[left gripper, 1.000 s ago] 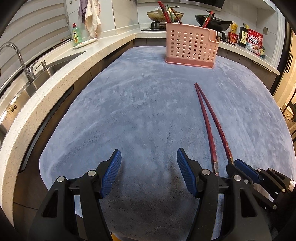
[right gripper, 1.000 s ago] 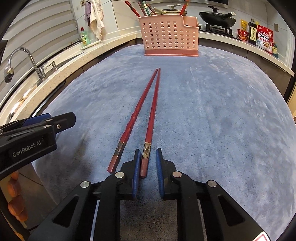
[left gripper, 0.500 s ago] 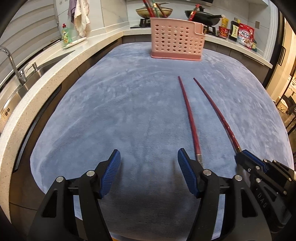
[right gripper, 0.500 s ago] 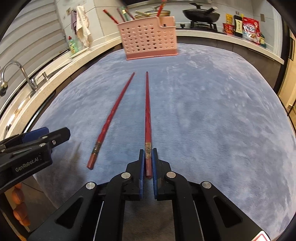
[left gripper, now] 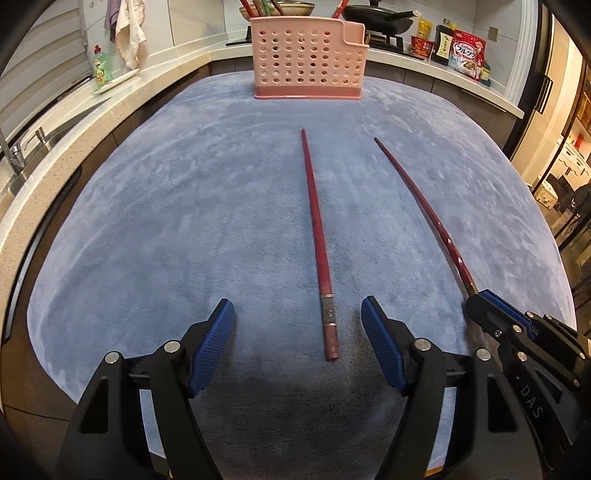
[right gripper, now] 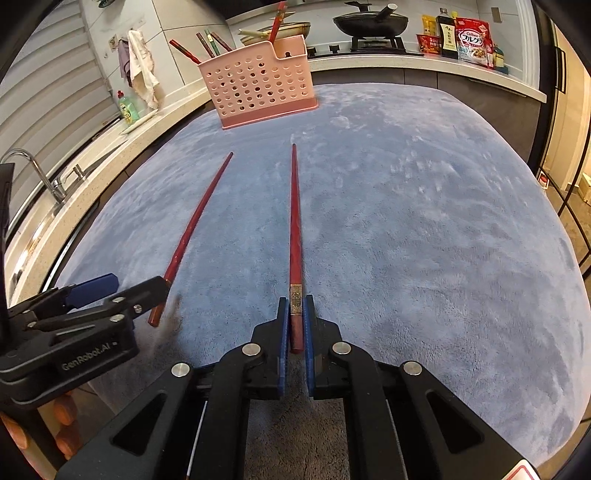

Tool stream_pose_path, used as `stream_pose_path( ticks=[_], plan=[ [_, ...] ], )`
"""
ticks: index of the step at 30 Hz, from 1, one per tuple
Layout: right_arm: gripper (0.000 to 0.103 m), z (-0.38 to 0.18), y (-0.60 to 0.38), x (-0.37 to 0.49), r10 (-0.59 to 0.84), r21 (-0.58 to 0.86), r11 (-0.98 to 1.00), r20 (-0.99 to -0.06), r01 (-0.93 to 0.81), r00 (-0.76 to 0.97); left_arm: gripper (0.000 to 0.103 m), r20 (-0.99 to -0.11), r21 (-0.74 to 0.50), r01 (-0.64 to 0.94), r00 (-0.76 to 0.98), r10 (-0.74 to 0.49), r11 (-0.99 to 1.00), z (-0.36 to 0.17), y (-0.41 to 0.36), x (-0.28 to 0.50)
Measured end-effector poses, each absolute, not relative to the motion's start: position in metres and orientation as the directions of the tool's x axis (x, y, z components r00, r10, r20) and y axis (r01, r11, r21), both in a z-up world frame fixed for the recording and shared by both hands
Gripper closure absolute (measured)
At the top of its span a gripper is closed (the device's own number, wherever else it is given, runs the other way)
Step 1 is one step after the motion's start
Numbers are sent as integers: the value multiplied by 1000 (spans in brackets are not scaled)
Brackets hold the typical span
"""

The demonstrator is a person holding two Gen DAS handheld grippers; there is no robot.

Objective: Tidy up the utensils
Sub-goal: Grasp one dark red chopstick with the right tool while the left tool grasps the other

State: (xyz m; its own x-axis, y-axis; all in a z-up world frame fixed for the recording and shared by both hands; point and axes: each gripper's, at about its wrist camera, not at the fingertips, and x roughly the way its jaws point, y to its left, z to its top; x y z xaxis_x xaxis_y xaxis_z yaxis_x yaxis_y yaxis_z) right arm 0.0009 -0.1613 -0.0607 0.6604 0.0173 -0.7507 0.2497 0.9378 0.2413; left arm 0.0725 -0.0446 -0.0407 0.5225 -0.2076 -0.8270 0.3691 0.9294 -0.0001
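Note:
Two long red chopsticks are on the blue-grey cloth. My right gripper [right gripper: 294, 317] is shut on the butt end of one chopstick [right gripper: 294, 221], which points towards the pink perforated utensil basket [right gripper: 256, 86]. It also shows in the left wrist view [left gripper: 421, 206], held by the right gripper [left gripper: 480, 301]. The other chopstick [left gripper: 317, 236] lies flat on the cloth, its butt end between the fingers of my open, empty left gripper [left gripper: 297, 332]. It also shows in the right wrist view [right gripper: 195, 229]. The basket [left gripper: 308, 61] holds several utensils.
A stone counter with a sink and faucet [right gripper: 40, 173] runs along the left. A green soap bottle [left gripper: 99, 68] and hanging towel [left gripper: 127, 31] are at the back left. Pans on a stove [right gripper: 369, 22] and food packets [right gripper: 472, 38] line the back counter.
My right gripper closed on one chopstick and swung it away from the other. My left gripper moved right, so the lying chopstick's end now sits between its open fingers.

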Motion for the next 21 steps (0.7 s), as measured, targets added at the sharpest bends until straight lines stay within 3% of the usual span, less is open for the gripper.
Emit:
stream_pose_path(
  ticks=[8, 15, 21],
  plan=[
    [96, -64, -164, -3, 27, 255, 933, -752, 254, 658, 50, -837, 13, 362, 514, -187, 932, -50, -49, 74],
    [96, -65, -165, -5, 31, 260, 932, -753, 254, 657, 82, -840, 24, 380, 510, -188, 925, -49, -51, 72],
    [96, -64, -165, -6, 29, 258, 932, -752, 253, 658, 95, -847, 1, 378, 493, -200, 926, -47, -47, 73]
  ],
)
